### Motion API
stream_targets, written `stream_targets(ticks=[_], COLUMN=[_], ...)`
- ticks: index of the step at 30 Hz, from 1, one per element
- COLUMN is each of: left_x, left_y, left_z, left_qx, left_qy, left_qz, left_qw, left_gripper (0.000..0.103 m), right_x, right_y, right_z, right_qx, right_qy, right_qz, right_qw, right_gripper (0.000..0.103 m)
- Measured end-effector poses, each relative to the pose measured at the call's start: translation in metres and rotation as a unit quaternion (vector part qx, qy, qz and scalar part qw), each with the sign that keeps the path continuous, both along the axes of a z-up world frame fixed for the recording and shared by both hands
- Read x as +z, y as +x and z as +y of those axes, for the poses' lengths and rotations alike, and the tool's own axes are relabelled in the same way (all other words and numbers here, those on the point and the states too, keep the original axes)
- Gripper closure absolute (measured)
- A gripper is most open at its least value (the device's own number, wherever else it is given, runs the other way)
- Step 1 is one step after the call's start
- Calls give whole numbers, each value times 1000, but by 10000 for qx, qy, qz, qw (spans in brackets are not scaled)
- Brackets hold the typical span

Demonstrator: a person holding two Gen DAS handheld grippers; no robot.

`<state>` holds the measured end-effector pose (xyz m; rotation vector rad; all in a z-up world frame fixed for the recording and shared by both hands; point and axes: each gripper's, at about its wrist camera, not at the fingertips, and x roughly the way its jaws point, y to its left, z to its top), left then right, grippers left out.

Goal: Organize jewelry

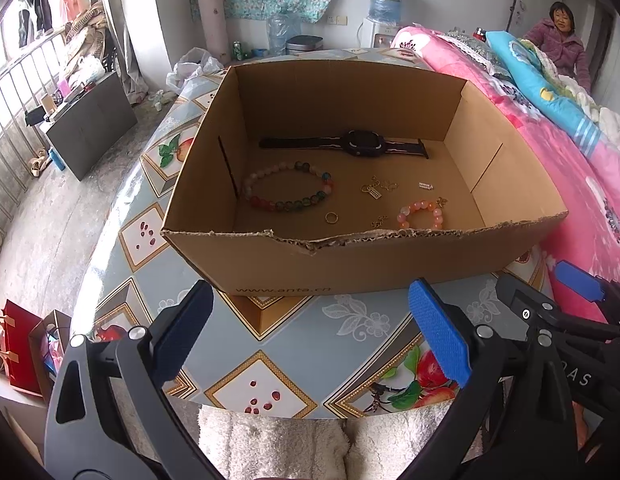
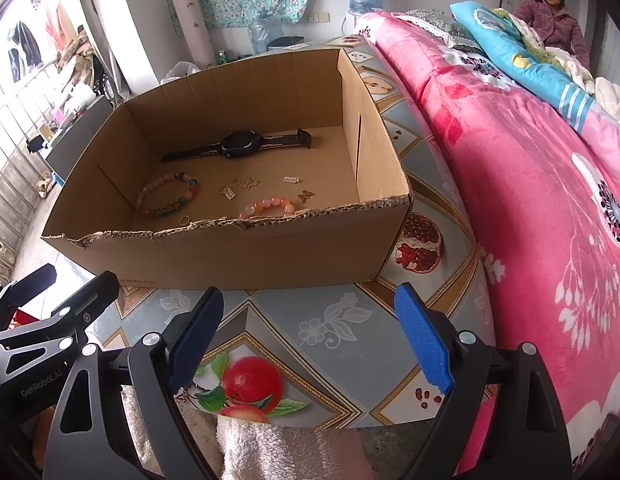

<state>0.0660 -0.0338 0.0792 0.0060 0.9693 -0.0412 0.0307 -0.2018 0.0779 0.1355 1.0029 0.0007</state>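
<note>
An open cardboard box stands on the patterned table. Inside lie a black watch, a multicolour bead bracelet, a pink bead bracelet, a gold ring, small gold charms and a small silver piece. My left gripper is open and empty in front of the box. My right gripper is open and empty beside it, also seen at the left wrist view's right edge.
The table's patterned cloth runs under both grippers. A bed with a pink blanket borders the table on the right. A person sits at the far right. Floor clutter and a railing lie to the left.
</note>
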Motion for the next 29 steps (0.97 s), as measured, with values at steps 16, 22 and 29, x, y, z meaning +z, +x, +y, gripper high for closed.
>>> stream_targets(ticks=[16, 22, 29], left_x=[-1, -2, -5], left_y=[2, 4, 6], left_z=[3, 2, 1], left_qx=[8, 11, 2], left_qy=[-42, -76, -92], left_qz=[21, 52, 108], left_qw=[10000, 10000, 9999], left_gripper=[9, 9, 9], right_x=[0, 0, 0], right_y=[1, 2, 4], right_z=[2, 3, 0], right_qx=[25, 40, 15], right_qy=[-23, -27, -19], right_qz=[5, -10, 10], right_qw=[10000, 10000, 10000], right_gripper=[18, 18, 18])
